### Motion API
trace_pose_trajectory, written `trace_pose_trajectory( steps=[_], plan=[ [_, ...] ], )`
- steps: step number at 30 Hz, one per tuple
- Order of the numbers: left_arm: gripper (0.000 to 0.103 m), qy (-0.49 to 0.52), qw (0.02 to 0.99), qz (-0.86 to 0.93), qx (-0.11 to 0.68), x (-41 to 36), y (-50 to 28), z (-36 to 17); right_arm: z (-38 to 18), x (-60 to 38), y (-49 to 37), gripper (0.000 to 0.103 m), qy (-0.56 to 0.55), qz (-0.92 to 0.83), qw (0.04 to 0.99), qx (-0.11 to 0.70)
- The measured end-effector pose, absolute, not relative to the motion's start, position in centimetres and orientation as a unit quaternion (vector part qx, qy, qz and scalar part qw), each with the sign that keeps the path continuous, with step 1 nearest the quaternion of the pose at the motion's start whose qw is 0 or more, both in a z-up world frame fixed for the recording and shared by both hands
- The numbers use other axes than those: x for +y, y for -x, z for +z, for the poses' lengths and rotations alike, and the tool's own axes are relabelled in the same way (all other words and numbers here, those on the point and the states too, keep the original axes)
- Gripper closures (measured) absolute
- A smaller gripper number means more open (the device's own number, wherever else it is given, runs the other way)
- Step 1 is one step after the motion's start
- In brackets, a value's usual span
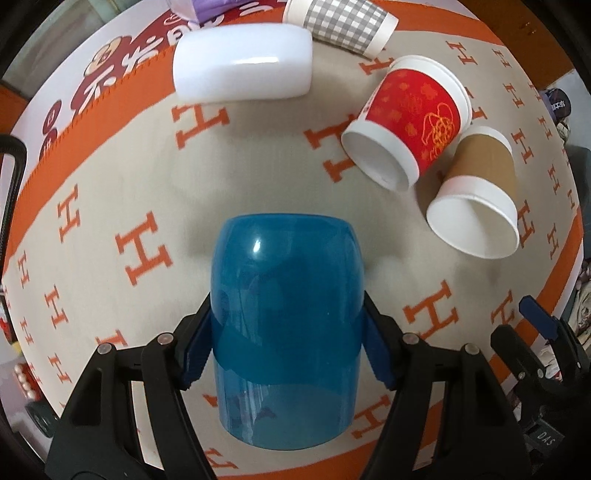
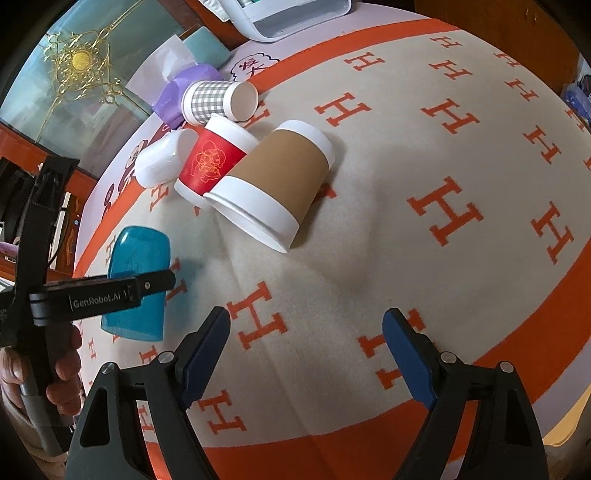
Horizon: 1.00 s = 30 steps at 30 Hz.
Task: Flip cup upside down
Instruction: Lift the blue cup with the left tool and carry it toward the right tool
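Observation:
A translucent blue plastic cup (image 1: 286,317) is held between the blue pads of my left gripper (image 1: 286,339), which is shut on its sides. Its closed end points away from the camera and its open rim is toward me. In the right wrist view the same blue cup (image 2: 138,258) hangs in the left gripper (image 2: 147,286) above the cloth at the left. My right gripper (image 2: 306,354) is open and empty over the cloth near the front edge.
On the beige and orange H-pattern cloth (image 1: 258,166) lie a white cup (image 1: 243,62), a grey checked cup (image 1: 343,26), a red cup (image 1: 410,114) and a brown cup (image 1: 476,192). A purple tissue pack (image 2: 181,88) and a white tray (image 2: 291,14) stand behind.

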<state>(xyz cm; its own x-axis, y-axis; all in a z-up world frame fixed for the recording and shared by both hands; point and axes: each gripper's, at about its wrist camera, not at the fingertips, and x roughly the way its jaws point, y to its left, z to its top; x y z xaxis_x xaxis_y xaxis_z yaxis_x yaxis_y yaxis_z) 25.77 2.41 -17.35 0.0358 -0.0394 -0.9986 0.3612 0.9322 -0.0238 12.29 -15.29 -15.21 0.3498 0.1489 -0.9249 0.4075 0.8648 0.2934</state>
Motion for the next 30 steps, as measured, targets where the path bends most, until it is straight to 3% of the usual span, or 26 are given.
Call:
trace_pose_trajectory(
  steps=[30],
  plan=[
    [0.035,0.057,0.710,-0.054,0.700,4.3,-15.2,-15.3,-14.4,-16.5,-10.1,0.019,-0.191,0.003,0.777,0.600]
  ],
)
